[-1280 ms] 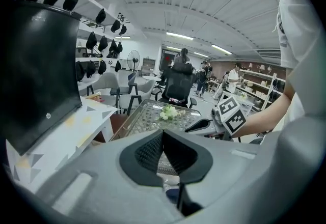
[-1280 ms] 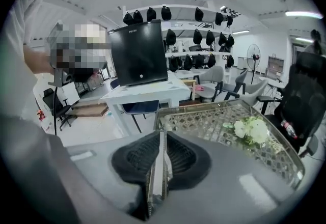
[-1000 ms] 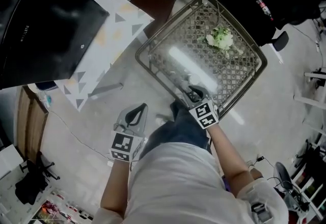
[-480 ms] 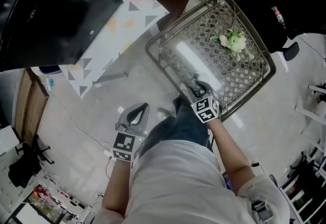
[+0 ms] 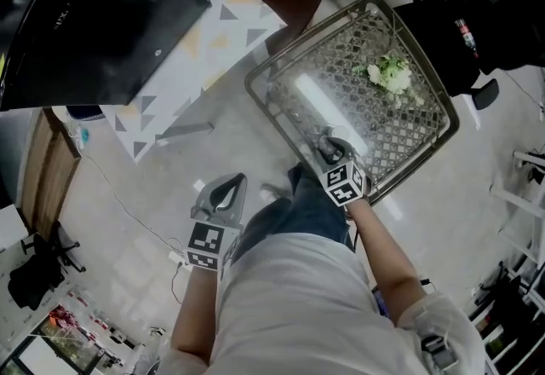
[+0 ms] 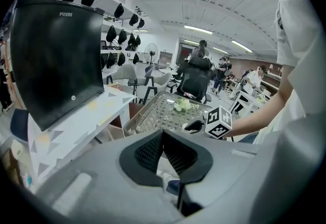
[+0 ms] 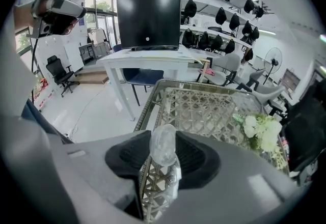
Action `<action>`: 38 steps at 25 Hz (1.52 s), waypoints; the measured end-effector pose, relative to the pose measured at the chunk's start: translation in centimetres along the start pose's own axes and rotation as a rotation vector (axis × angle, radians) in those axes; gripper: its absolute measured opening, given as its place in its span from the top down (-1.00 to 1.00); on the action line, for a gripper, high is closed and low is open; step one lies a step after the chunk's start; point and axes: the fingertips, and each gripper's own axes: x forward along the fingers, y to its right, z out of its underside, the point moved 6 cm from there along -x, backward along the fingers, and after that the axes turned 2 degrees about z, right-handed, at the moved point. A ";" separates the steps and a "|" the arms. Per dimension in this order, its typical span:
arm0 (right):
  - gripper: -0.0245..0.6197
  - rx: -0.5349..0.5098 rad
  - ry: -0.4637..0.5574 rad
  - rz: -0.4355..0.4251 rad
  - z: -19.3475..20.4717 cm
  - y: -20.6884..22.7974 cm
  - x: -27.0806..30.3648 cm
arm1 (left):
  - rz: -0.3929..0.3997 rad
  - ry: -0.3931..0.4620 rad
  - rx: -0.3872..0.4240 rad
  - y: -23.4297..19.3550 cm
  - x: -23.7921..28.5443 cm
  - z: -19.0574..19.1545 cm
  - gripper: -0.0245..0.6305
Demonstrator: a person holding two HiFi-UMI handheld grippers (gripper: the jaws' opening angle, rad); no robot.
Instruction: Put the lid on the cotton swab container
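A clear plastic container (image 7: 163,159) stands upright between the pads of my right gripper (image 7: 163,139), and the table's lattice shows through it. The jaws stand wide on either side of it, and I see no pad pressing on it. In the head view that gripper (image 5: 328,146) is at the near edge of the glass-topped lattice table (image 5: 281,122). My left gripper (image 5: 226,188) hangs lower left beside the person's leg, above the floor. Its fingertips (image 6: 163,134) meet, with nothing between them. No lid shows in any view.
White flowers (image 5: 390,75) lie on the far part of the table. A white desk (image 5: 183,66) with a large black monitor (image 5: 94,15) stands to the left. Black office chairs and a dark bag (image 5: 460,24) sit beyond the table. A cable runs across the floor at left.
The head view has shifted a little, so the table sits slightly further right and up. Both grippers keep about the same places. No jaw movement is visible.
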 end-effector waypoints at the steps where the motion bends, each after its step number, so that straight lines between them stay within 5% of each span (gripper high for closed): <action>1: 0.44 0.006 0.003 0.002 -0.1 0.2 -0.2 | -0.001 0.004 0.000 0.0 0.0 -0.1 0.90; 38: 0.53 0.201 0.051 -0.005 3.0 7.5 0.0 | 0.057 -0.071 0.033 2.6 4.7 -1.6 0.90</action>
